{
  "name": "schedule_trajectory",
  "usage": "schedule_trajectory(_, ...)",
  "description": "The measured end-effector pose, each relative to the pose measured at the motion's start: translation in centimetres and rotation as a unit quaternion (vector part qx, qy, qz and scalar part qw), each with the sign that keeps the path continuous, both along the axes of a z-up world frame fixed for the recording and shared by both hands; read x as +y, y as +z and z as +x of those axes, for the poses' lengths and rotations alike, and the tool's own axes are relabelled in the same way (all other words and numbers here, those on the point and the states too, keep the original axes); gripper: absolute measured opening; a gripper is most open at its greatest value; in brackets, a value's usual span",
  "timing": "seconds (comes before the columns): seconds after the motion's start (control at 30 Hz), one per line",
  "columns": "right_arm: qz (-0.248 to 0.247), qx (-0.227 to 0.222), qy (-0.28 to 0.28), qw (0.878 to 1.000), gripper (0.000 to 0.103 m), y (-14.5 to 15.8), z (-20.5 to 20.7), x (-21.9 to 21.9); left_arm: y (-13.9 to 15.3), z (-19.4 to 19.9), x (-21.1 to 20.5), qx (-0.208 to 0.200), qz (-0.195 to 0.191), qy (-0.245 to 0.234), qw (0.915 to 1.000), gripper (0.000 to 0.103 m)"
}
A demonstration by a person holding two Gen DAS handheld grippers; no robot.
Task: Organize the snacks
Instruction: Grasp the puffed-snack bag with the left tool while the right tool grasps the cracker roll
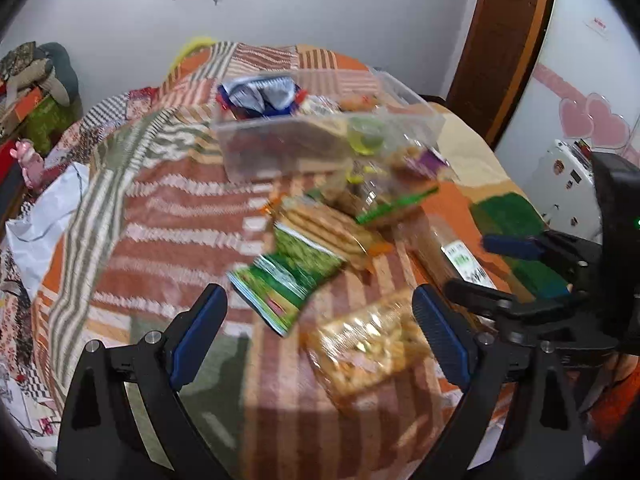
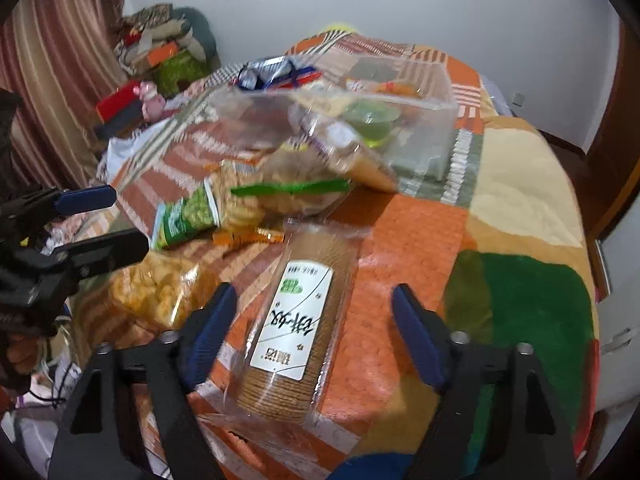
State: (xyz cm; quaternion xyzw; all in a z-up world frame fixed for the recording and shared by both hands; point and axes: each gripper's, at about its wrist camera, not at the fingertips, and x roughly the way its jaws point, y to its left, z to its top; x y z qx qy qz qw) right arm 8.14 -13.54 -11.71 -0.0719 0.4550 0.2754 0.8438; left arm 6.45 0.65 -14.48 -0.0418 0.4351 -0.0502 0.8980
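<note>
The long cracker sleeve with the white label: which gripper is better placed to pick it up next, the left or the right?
Right. The right gripper is open, with the cracker sleeve lying lengthwise between its fingers. The left gripper is open over the yellow snack bag, so the sleeve lies off to its side.

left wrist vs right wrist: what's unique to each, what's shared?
Left wrist only: wooden door, pink heart decals.
Right wrist only: striped curtain, the white label on the round-cracker sleeve, readable between the open right gripper.
Both: clear bin, green packet, yellow snack bag, patchwork blanket, open left gripper.
</note>
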Motion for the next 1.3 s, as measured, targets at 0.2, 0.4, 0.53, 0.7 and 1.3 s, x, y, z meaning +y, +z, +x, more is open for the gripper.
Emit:
schedule_trajectory(0.2, 0.017, 0.028, 0.009, 0.999, 0.040, -1.1, -0.5, -0.4, -1.4, 0.1, -1.6, 0.027, -0.013, -0.017, 0.9994, 0.095)
schedule_trajectory(0.4, 0.037, 0.035, -0.007, 0.999, 0.035, -1.1, -1.2, -2.2, -2.7, 0.7, -2.9, 0.045, -0.010, -0.028, 0.9986, 0.095)
schedule_trajectory(0.53, 0.047, 0.034, -0.020, 0.998, 0.035, -0.8, -1.6, -3.2, -3.9, 1.2, -2.9, 0.057, -0.021, -0.024, 0.9979, 0.095)
schedule_trajectory(0.7, 0.054, 0.032, -0.043, 0.997, 0.034, -0.4, -1.8, -4.9, -4.1, 1.2, -2.6, 0.045, -0.031, -0.024, 0.9982, 0.084)
schedule_trajectory(1.3, 0.104, -0.035, -0.100, 0.989, 0.034, 4.5, -0.5, -7.5, 3.7, 2.4, -0.2, -0.047, -0.040, -0.004, 0.9981, 0.082)
